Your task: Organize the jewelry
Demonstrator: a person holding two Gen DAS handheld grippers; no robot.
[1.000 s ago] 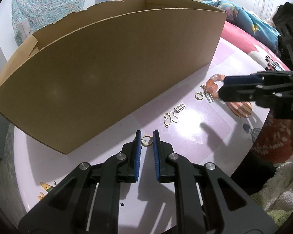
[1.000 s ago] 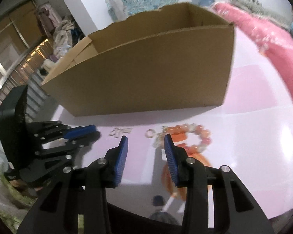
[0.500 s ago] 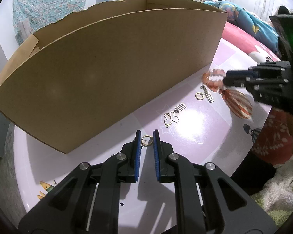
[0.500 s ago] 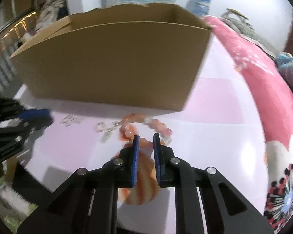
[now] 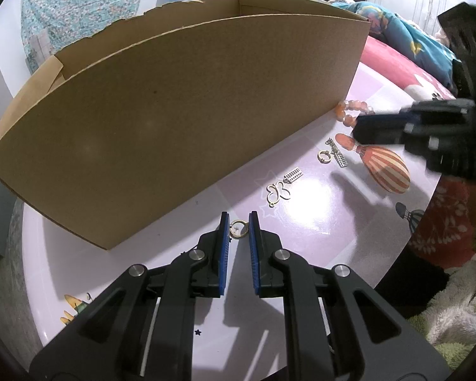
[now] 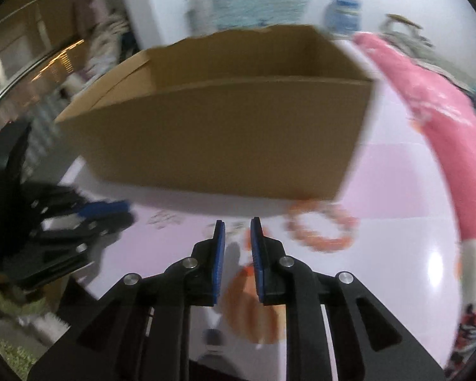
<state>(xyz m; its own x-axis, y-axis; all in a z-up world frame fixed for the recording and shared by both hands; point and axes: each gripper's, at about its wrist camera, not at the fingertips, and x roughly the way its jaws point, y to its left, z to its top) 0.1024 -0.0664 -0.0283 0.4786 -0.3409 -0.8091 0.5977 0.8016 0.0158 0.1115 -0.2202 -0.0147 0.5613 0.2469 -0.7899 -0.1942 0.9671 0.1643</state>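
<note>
Your left gripper (image 5: 238, 222) sits low over the pink table (image 5: 317, 231), near the edge closest to you, with its blue pads (image 5: 225, 241) drawn in on either side of a small gold ring (image 5: 239, 229). The ring lies between the tips, and whether the pads actually touch it cannot be told; a narrow gap stays between them. Just past the ring stands the long wall of the cardboard box (image 5: 181, 111), which takes up most of the far side of the table.

Further along the box wall, toward the right edge of the table, the rest of the jewelry lies loose on the surface: a butterfly-shaped charm (image 5: 277, 193) with a small bar-shaped silver piece (image 5: 293, 175) just beside it, then a gold hoop (image 5: 324, 156) next to a second bar piece (image 5: 339, 158) on a short chain. The orange bead bracelet (image 5: 352, 112) lies at the box's right corner, close to the cardboard.

Your right gripper (image 6: 237, 222) is above the table near that bracelet (image 6: 322, 227), which lies off to the right of its tips. Its jaws are nearly together, with a slim gap between the pads, and nothing shows held there. This view is blurred, so small pieces below the tips cannot be made out. From the left wrist view, the right gripper (image 5: 360, 130) hangs over the printed balloon pattern on the table.
</note>
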